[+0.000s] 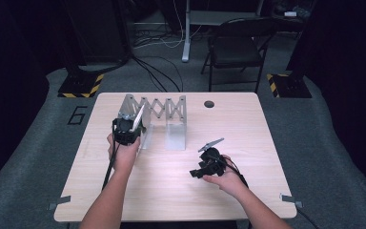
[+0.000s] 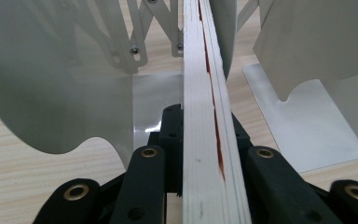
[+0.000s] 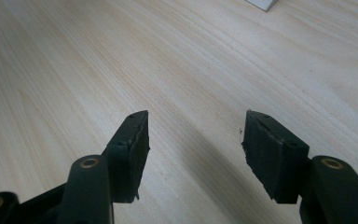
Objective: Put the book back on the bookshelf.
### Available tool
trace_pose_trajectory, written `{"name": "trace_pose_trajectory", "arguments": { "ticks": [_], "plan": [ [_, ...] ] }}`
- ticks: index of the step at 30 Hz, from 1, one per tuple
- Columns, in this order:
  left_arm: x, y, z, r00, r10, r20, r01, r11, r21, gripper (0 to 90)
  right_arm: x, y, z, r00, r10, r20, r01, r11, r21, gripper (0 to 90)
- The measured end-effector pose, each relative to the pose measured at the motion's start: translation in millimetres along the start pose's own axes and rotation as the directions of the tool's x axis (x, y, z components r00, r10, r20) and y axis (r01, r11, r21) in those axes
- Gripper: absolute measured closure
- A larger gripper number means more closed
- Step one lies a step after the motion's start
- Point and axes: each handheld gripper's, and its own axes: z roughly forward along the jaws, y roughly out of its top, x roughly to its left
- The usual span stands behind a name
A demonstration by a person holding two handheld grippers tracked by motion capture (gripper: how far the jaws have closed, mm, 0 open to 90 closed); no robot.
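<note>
Left gripper (image 1: 126, 130) has its jaws clamped on the edge of a thin book (image 2: 209, 121) (white page block, a red streak down it), held upright and pointed into the expanding metal rack (image 1: 158, 110) at the far left part of the table (image 1: 248, 124). In the left gripper view the book sits between two of the rack's divider plates (image 2: 65, 84), close to the left one, not clearly seated on the rack base yet.

Right gripper (image 3: 193, 140) hangs low over bare table wood to the right, jaws partly open, nothing between them.

Risks, as I judge them:
- Book edge could catch a divider plate and shove the whole rack, since the scissor links flex and nothing pins the rack down (right gripper is well apart from it).
- Grip is on a narrow edge only, so the book may pivot or fan open if it hits a plate.
- Letting go before the bottom rests on the base could let it tip against the neighbouring plate or slide out.
</note>
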Motion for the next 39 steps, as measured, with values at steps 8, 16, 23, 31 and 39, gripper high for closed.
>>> {"name": "trace_pose_trajectory", "arguments": {
  "ticks": [8, 16, 23, 31, 39],
  "plan": [
    [-1.2, -1.0, 3.0, 0.9999, 0.015, -0.003, -0.015, 0.9999, 0.004, 75.9, 1.0, 0.1, 0.4, 1.0000, 0.009, -0.002, -0.009, 1.000, 0.005, 40.8],
    [-2.5, -2.6, 7.1, 0.9999, 0.016, -0.005, -0.016, 0.9998, 0.014, 75.8, 1.2, -0.1, 1.1, 1.0000, 0.003, -0.002, -0.003, 1.000, 0.016, 40.8],
    [-1.6, -5.8, 9.9, 1.0000, 0.006, -0.001, -0.006, 0.9997, 0.022, 75.6, 0.8, 0.0, 1.7, 1.0000, -0.002, -0.003, 0.002, 1.000, 0.015, 40.8],
    [-1.9, -5.9, 9.8, 1.0000, 0.003, -0.003, -0.002, 0.9998, 0.022, 74.4, 0.7, 0.0, 2.1, 1.0000, -0.005, -0.002, 0.005, 1.000, 0.011, 40.8],
    [-0.5, -5.7, 9.9, 0.9999, -0.007, -0.008, 0.007, 0.9997, 0.024, 72.8, 0.7, 0.1, 2.6, 1.0000, -0.007, 0.000, 0.007, 1.000, 0.010, 40.8]
  ]
}}
